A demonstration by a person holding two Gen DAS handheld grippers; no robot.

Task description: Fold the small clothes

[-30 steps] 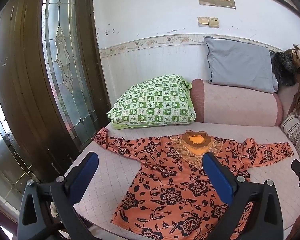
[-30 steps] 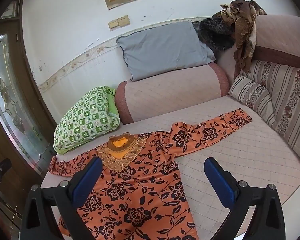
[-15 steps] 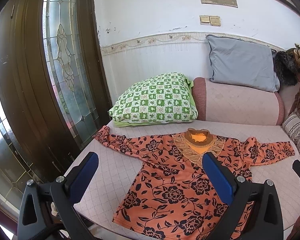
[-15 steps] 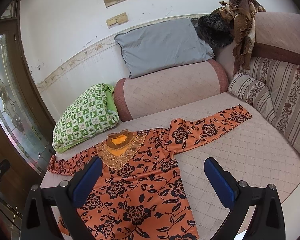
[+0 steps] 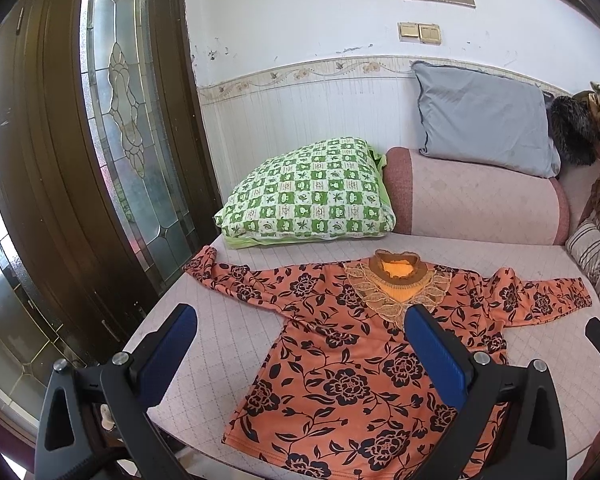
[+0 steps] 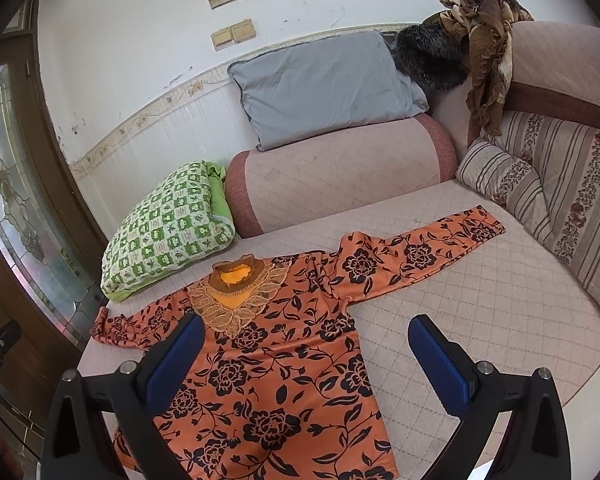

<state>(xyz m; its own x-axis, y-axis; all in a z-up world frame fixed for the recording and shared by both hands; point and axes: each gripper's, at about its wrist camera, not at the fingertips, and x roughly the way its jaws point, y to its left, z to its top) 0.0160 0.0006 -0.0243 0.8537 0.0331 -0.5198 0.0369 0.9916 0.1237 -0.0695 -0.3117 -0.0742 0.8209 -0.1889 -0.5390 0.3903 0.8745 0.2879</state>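
Leftmost stands a dark wooden door (image 5: 60, 160) with a leaded glass pane, and beside it a green checked pillow (image 5: 312, 192) leans at the back of the quilted pink daybed (image 5: 228, 344). Spread flat and face up on that daybed lies the orange floral blouse (image 5: 340, 360), both sleeves stretched out to the sides and its lace collar (image 5: 396, 284) toward the wall. Low in front hovers the left gripper (image 5: 300, 336), its blue fingers (image 5: 168, 352) set wide and holding nothing, above the blouse's left half. Further right, the right gripper (image 6: 304, 344) hangs likewise with fingers spread wide and empty, over the blouse's right side. Behind sit a pink bolster (image 6: 340, 176) and a grey pillow (image 6: 324, 84), then striped cushions (image 6: 540, 184) at the far right.
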